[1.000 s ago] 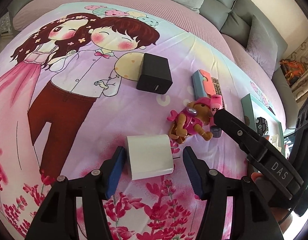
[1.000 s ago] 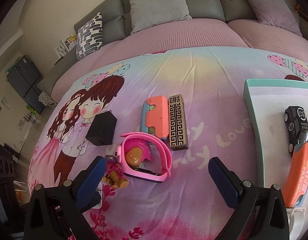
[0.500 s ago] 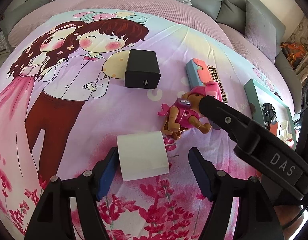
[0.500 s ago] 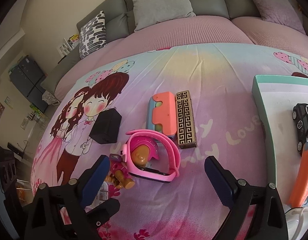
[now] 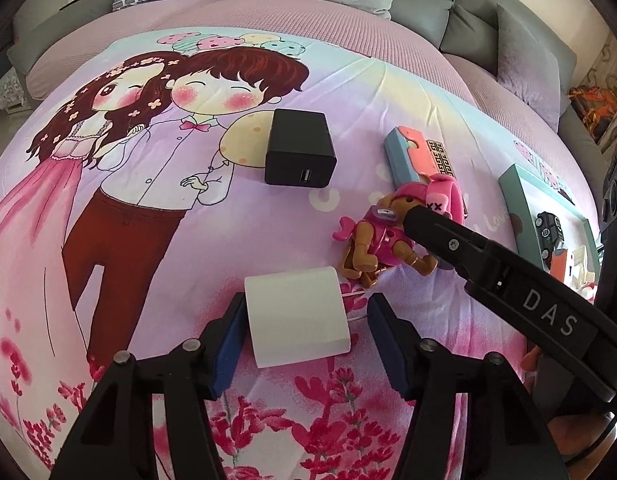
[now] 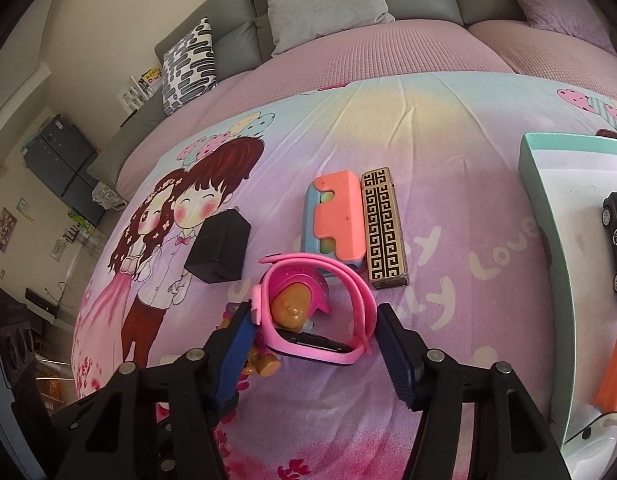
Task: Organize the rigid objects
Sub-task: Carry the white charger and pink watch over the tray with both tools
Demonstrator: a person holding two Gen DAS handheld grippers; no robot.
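Bedspread (image 5: 156,240), cartoon couple printed on it, carries everything; grey sofa cushions (image 6: 324,0) behind. Teal tray (image 6: 548,240) at my right, a black toy car (image 6: 616,240) inside it. Black charger block (image 5: 300,152) lies on the print, well apart from the rest. Teal-and-coral case (image 6: 336,216) lies just beside a gold patterned box (image 6: 384,228), touching along their long sides. White charger (image 5: 296,316), prongs pointing right, sits between the fingers of my left gripper (image 5: 304,344); jaws spread, left pad touching or nearly so, right pad clear of it. Pink watch (image 6: 320,312) loops around the head of a brown puppy figure (image 5: 380,240); my right gripper (image 6: 312,344) straddles the band, released, pads just beside it, contact uncertain.
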